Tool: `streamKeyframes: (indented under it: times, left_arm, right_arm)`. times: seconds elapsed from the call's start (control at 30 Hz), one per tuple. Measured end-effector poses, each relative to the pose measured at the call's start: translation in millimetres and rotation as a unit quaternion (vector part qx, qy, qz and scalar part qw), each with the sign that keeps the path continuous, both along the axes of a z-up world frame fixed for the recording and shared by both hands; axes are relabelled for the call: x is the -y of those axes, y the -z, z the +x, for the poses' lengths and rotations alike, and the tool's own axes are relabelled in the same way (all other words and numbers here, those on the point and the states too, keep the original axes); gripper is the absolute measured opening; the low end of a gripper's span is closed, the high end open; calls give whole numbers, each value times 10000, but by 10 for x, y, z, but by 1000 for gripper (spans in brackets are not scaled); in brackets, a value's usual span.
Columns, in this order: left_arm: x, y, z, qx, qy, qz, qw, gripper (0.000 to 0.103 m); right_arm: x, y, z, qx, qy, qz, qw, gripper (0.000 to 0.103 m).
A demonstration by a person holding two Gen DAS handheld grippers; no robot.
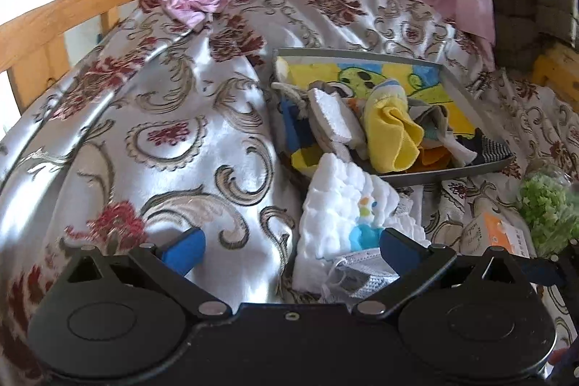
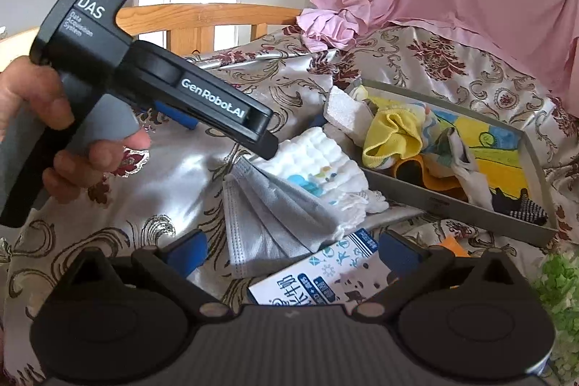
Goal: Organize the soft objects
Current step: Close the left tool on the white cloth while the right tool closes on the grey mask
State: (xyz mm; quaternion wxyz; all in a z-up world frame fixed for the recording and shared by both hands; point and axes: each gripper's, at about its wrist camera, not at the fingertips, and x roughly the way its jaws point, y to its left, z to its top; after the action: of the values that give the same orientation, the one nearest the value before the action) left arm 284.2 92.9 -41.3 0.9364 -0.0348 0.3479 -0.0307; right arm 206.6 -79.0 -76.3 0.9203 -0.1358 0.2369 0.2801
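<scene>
Left fingers [image 1: 184, 250]: spread wide, blue pads apart, nothing between them; hovering over the satin bedspread [image 1: 155, 118], right pad at the near edge of the white quilted cloth [image 1: 340, 208].
Left gripper [image 1: 286, 243]: seen from the right wrist view as a black body angled down toward the cloth, nose just above its far-left corner.
Hand [image 2: 54, 132]: wrapped around the grey grip at the left, wrist raised, tool tilted down and to the right.
Grey face mask [image 2: 267, 216]: lying against the cloth's near edge, partly overlapping; likely to come up with the cloth if the pinch lands on the overlap.
Right gripper [image 2: 289, 252]: wide apart as well, holding nothing, poised above the mask and a printed carton [image 2: 311, 281].
Carton risk: stiff, not soft; probably best left out of any grasp.
Grey tray [image 2: 452, 201]: right and far of the cloth, already heaped with a yellow cloth [image 2: 391, 136] and other fabrics.
Tray risk: crowded near-left corner; loose drape over the rim may slide back out.
</scene>
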Motion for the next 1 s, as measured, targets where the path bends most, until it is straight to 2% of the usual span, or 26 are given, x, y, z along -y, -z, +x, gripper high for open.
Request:
streamKeyframes:
  times: [0.2, 0.33, 0.5, 0.67, 0.8, 0.87, 0.9, 0.93, 1.0]
  left_arm:
    - [-3, 21, 123, 55, 323, -411, 9986, 102]
    - [-7, 39, 242, 41, 483, -702, 9964, 100]
    - [-66, 150, 409, -82, 398, -1084, 9933, 93]
    - [-68, 213, 526, -161, 506, -1161, 9918, 87]
    - [-14, 285, 572, -330, 791, -1148, 9897, 72]
    - [28, 309, 576, -427, 902, -1059, 9894, 57]
    - [47, 318, 584, -505, 885, -993, 9898, 44]
    - [45, 327, 583, -571, 816, -938, 9906, 36]
    - [46, 350, 600, -720, 626, -828, 9920, 27]
  right_arm:
    - [-28, -9, 98, 90, -5, 44, 9999, 97]
    - [-60, -5, 203, 82, 58, 26, 9999, 87]
    - [-107, -5, 251, 147, -16, 7, 9999, 85]
    - [-165, 28, 318, 45, -92, -9, 9999, 82]
    - [-191, 52, 338, -32, -130, -7, 9999, 70]
    - [-198, 67, 335, -55, -146, -53, 9999, 60]
    - [-202, 72, 328, -61, -152, -71, 9998, 58]
    - [-200, 77, 325, -62, -153, -80, 9998, 51]
    - [-189, 87, 316, -99, -154, -73, 9998, 39]
